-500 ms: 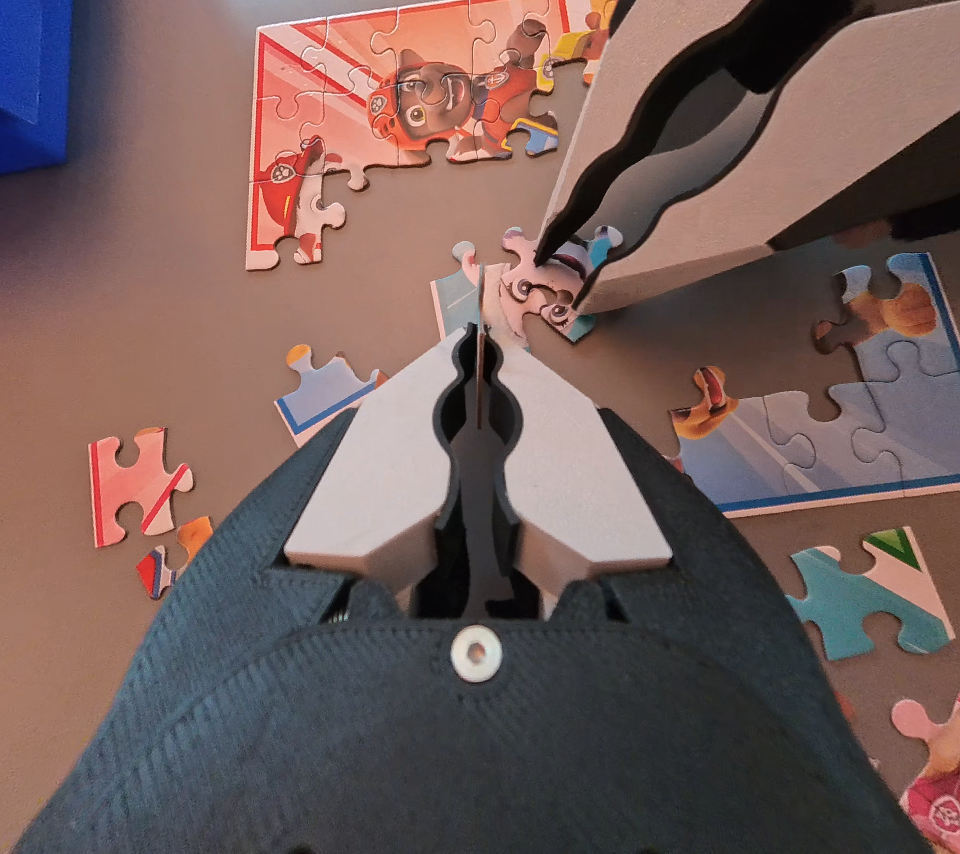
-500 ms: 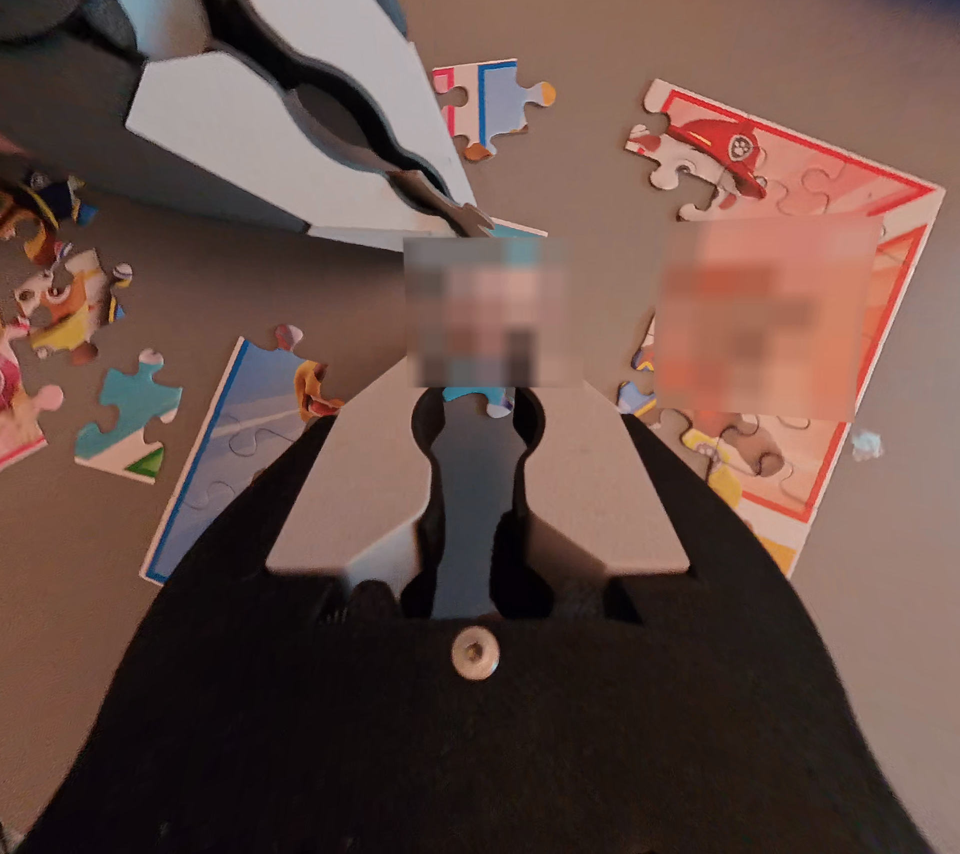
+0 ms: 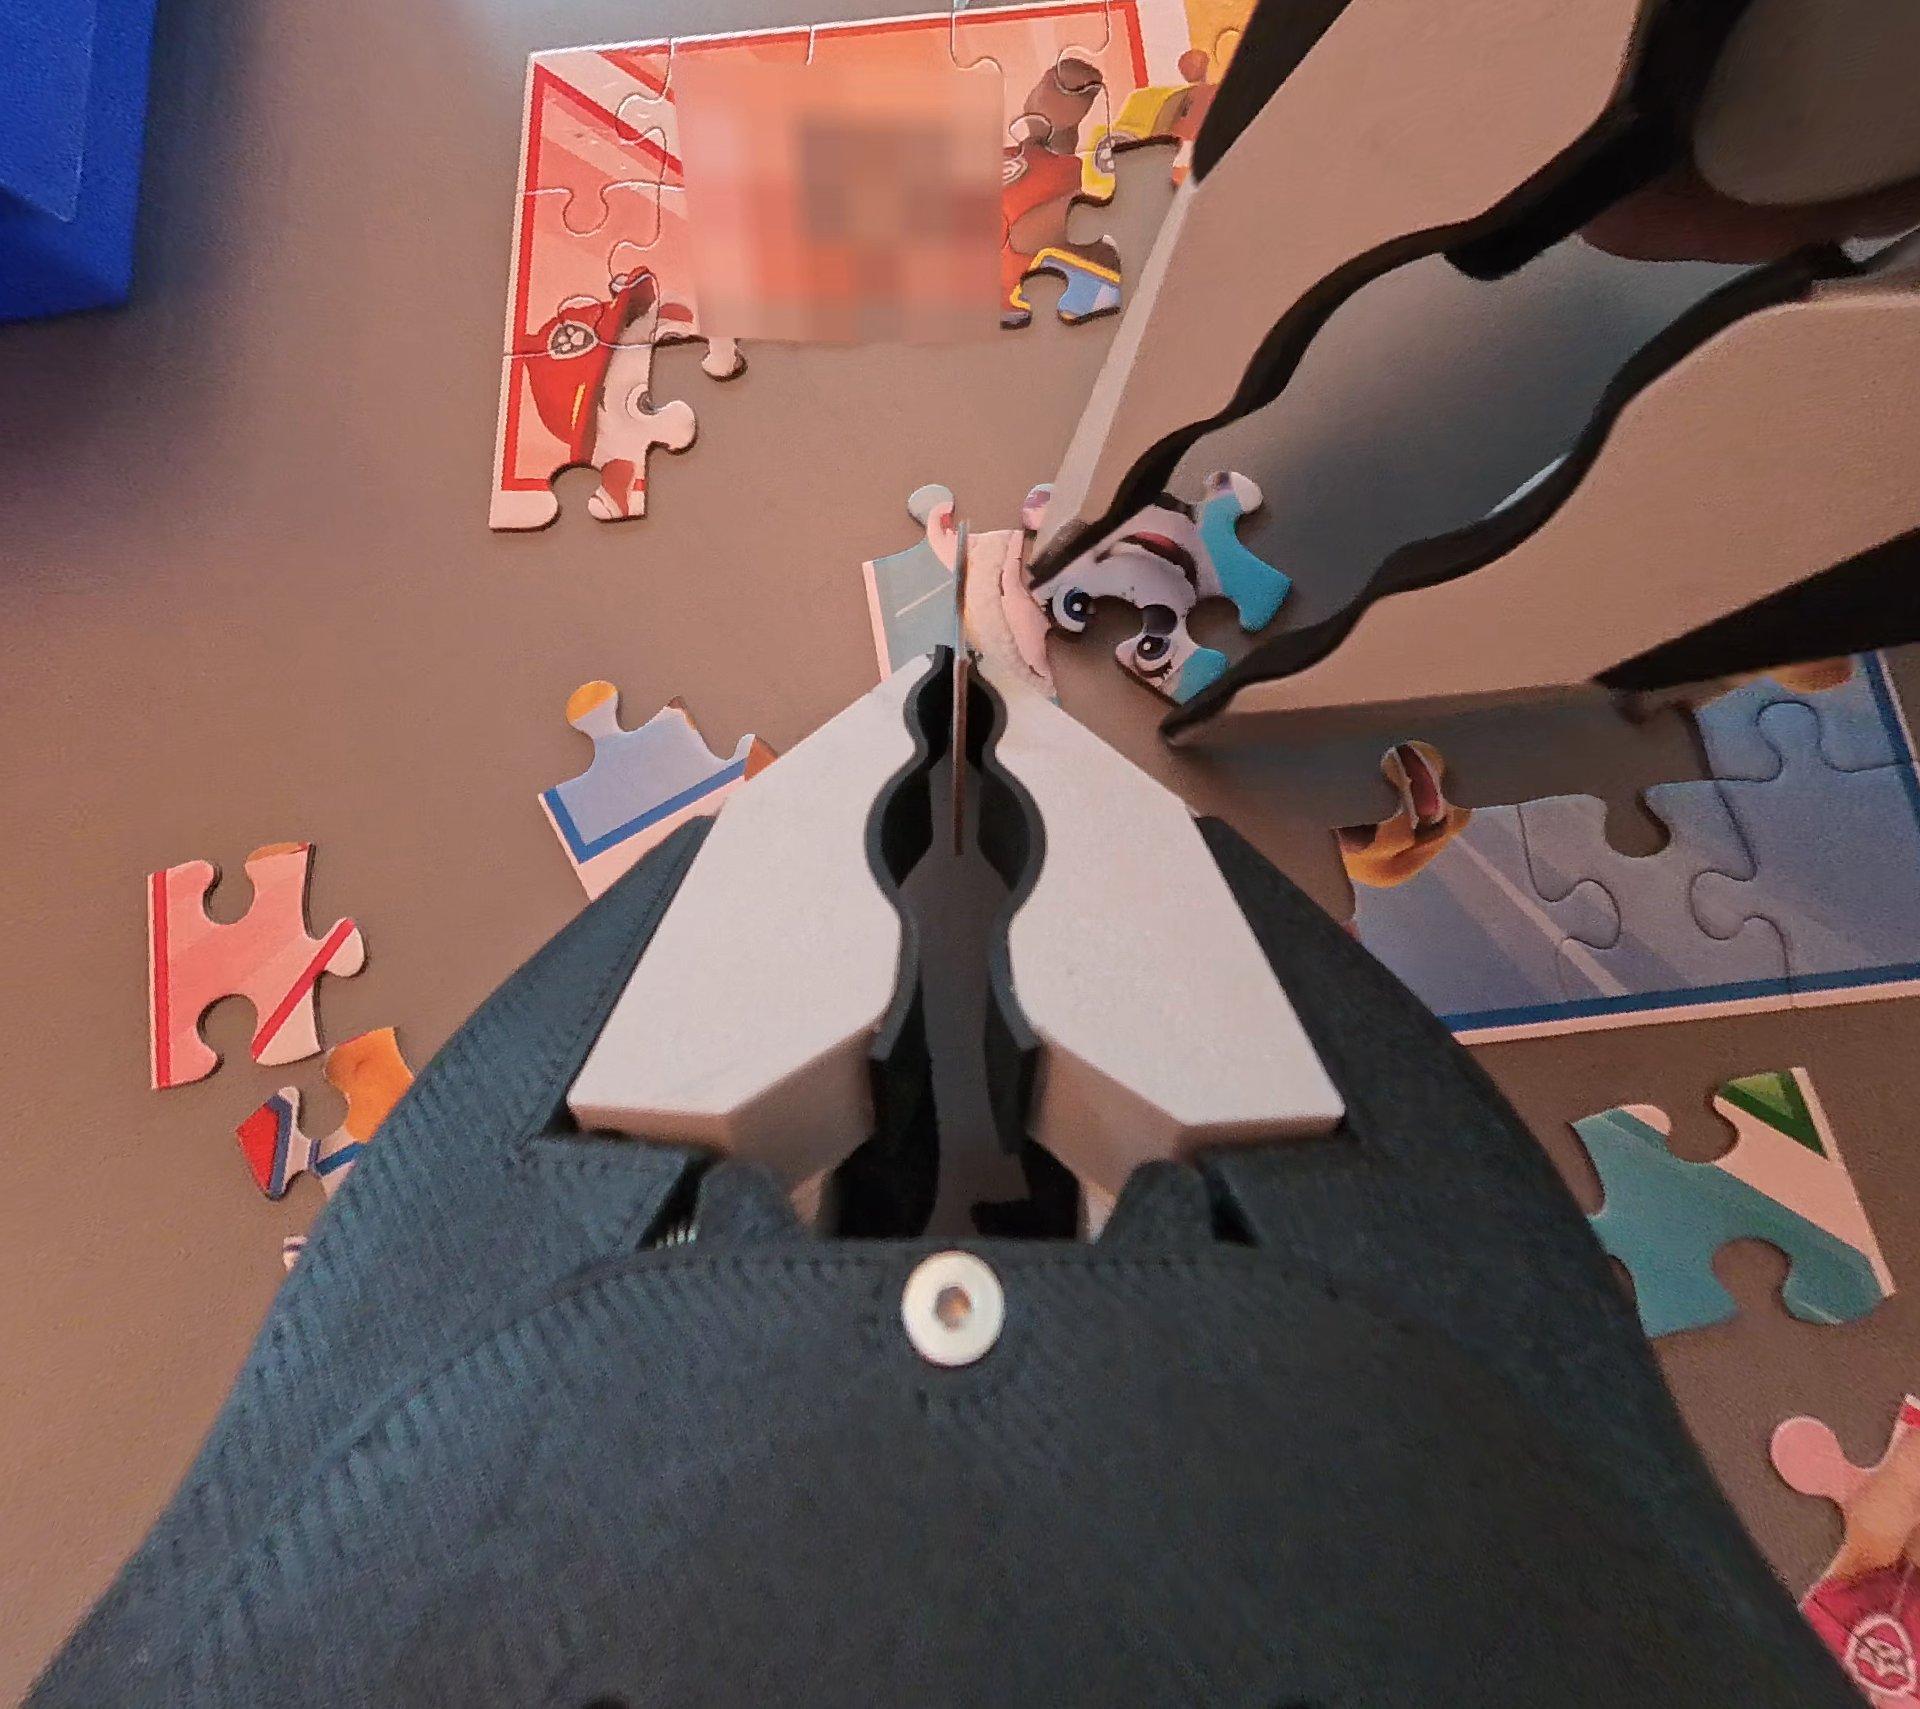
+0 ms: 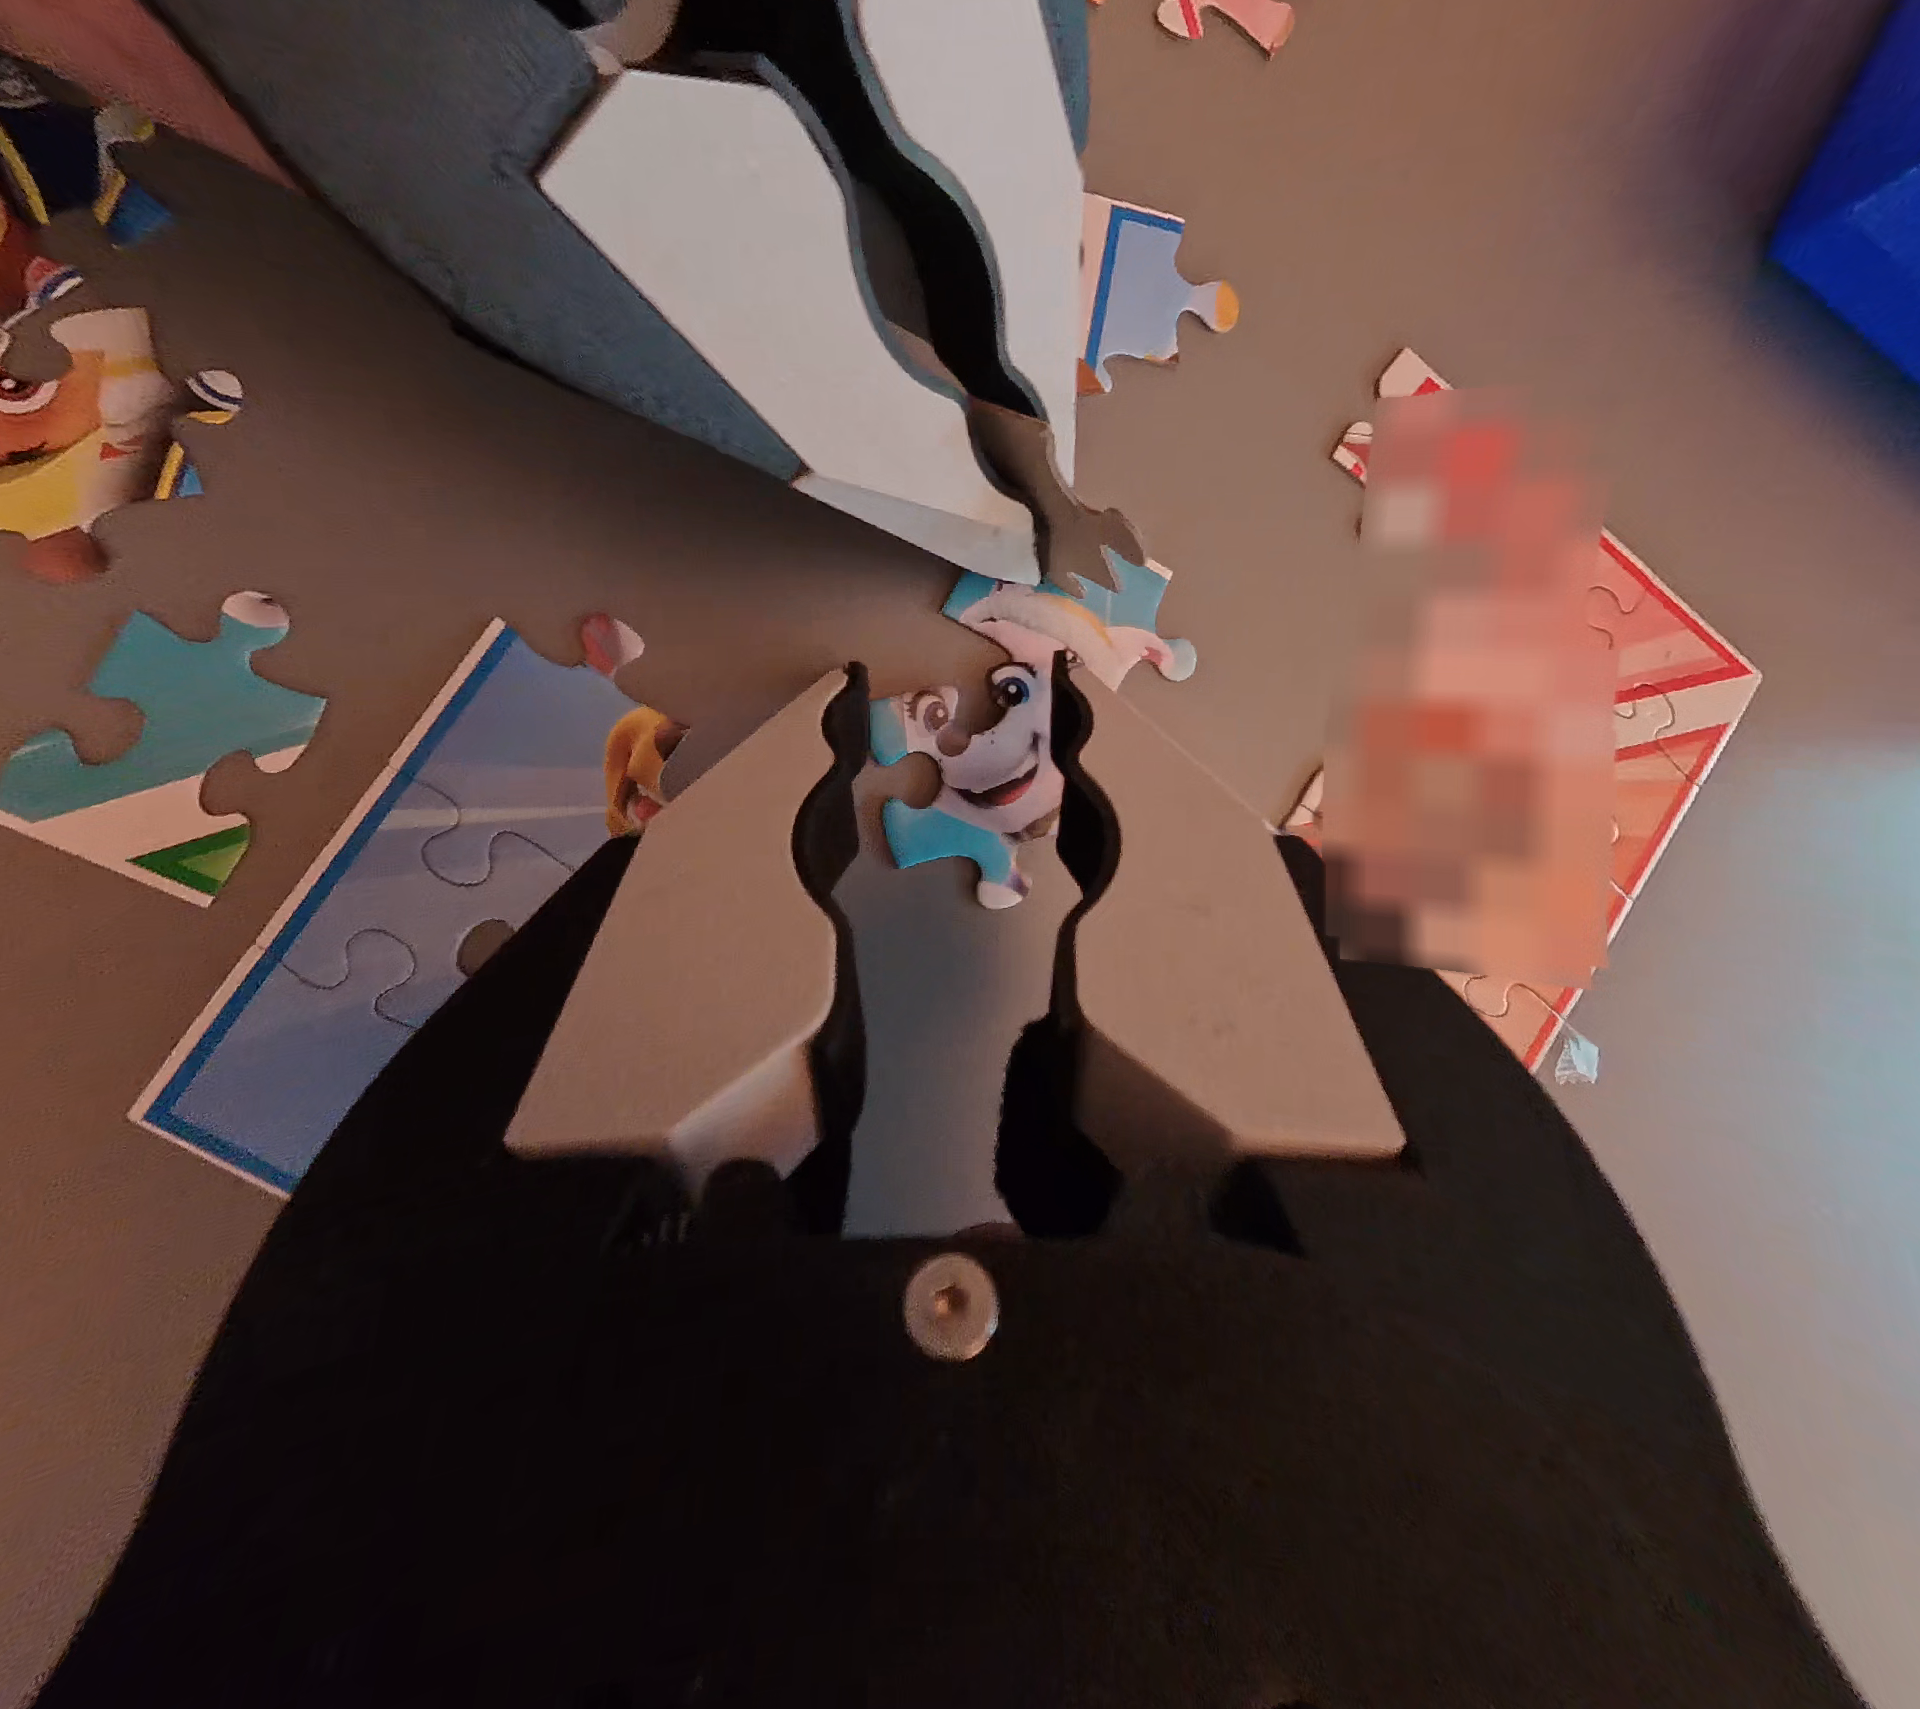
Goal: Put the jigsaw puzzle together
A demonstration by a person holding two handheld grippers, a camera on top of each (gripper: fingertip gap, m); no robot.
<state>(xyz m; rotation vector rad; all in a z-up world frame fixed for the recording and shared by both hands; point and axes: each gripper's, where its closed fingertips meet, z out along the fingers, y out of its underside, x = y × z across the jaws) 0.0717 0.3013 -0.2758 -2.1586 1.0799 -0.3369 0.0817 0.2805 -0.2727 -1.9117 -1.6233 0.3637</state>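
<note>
Left tongs point(image 3: 958, 672): I keep an edge-on piece point(image 3: 960, 620) pinched.
Right tongs point(image 4: 954, 685): now spread wider, straddling the pup-face piece point(image 4: 971, 776) at 12 o'clock.
Meaning: joining comes next.

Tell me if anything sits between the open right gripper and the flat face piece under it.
Nothing visible does. The right gripper is open with its tips straddling the face piece flat on the table. The left gripper, shut on an upright piece, is close beside it but not in between.

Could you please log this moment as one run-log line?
left gripper: shut on upright piece | right gripper: open, straddling flat face piece | pieces unjoined
</note>
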